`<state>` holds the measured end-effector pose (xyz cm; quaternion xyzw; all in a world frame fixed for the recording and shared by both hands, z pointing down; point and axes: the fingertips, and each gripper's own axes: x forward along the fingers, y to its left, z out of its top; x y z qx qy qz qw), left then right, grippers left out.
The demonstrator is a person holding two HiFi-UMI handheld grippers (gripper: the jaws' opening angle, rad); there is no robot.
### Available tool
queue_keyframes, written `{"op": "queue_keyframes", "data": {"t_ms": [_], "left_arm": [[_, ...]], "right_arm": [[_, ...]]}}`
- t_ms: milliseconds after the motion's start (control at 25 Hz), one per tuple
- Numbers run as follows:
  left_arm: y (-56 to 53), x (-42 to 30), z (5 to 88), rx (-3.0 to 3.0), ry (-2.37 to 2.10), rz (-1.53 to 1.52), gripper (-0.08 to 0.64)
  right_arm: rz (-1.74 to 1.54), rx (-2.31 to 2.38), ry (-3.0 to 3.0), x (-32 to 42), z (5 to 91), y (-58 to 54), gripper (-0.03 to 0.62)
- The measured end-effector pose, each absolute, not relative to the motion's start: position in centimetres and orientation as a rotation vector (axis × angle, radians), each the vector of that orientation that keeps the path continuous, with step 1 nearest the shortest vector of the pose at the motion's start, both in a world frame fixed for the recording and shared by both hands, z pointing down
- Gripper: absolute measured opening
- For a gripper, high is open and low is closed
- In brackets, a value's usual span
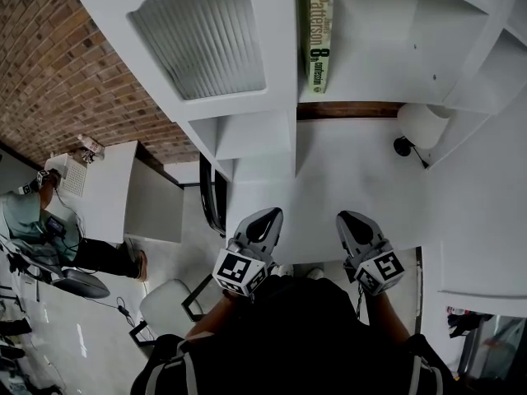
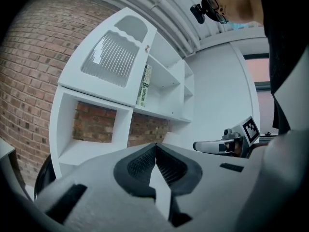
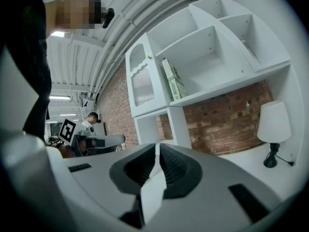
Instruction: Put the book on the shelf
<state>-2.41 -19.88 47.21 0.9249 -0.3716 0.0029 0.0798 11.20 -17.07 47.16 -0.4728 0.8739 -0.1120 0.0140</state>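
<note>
Head view, ribbed cabinet door (image 1: 202, 44), upright book (image 1: 319, 39)

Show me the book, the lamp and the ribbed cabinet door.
book (image 1: 319, 35): head view, on its spine.
lamp (image 3: 273, 122): right gripper view, on its white shade.
ribbed cabinet door (image 1: 202, 44): head view, on the ribbed panel.

Counted: one book (image 1: 319, 35), one white shelf unit (image 1: 370, 56), one ribbed-glass door (image 1: 198, 44). Grippers, two: left gripper (image 1: 265, 218) and right gripper (image 1: 352, 220). One lamp (image 1: 422, 124); one person in the background (image 1: 37, 220).
</note>
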Motion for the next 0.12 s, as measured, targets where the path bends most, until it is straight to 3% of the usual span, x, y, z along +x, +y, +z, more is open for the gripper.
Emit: {"op": "queue_keyframes", "data": {"t_ms": [120], "left_arm": [[-20.14,-2.37,47.56,2.763,-1.108,0.012,0.018]], "right_arm": [[-0.355,-1.485,2.724,11.29,47.52,-17.03,0.046]]}}
